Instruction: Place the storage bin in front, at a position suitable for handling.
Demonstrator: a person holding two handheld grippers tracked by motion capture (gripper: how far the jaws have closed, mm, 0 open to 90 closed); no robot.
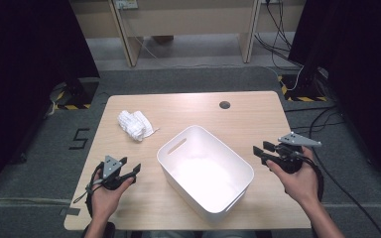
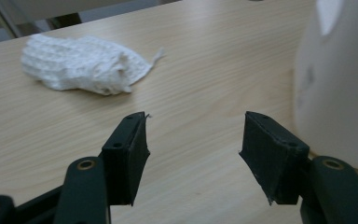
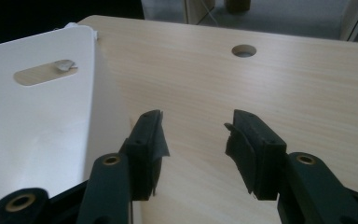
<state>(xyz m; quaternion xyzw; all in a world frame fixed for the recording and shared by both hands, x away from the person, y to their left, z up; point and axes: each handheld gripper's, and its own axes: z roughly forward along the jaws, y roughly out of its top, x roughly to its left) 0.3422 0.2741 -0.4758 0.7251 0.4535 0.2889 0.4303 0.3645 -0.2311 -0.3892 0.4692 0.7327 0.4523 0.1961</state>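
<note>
White knitted cloth [image 1: 136, 124] is lying bunched on the surface [image 1: 238, 111], at the far-left part, well apart from both hands. Left hand-held gripper [image 1: 129, 174] is sitting at the near-left of the surface, jaws standing wide with nothing between them; in the left gripper view the cloth [image 2: 81, 69] is showing ahead and off to the left of the jaw line, so the tool is pointing a little past it toward the white bin [image 2: 340, 88]. Cloth's long axis is running roughly from far-left to near-right on the surface, ending in a thin tail nearest the bin [image 1: 206, 171]. Right hand-held gripper [image 1: 264, 150] is hovering at the bin's right side, jaws also spread wide and empty, aiming along the bin wall [image 3: 37, 126]. Bin is standing between the right hand and the cloth, so the left hand is plainly the nearer 1. Whether the cloth is 1 folded piece or 2 rolled together is hard to judge at this resolution. Likely next move: left hand reaching forward and slightly leftward.
</note>
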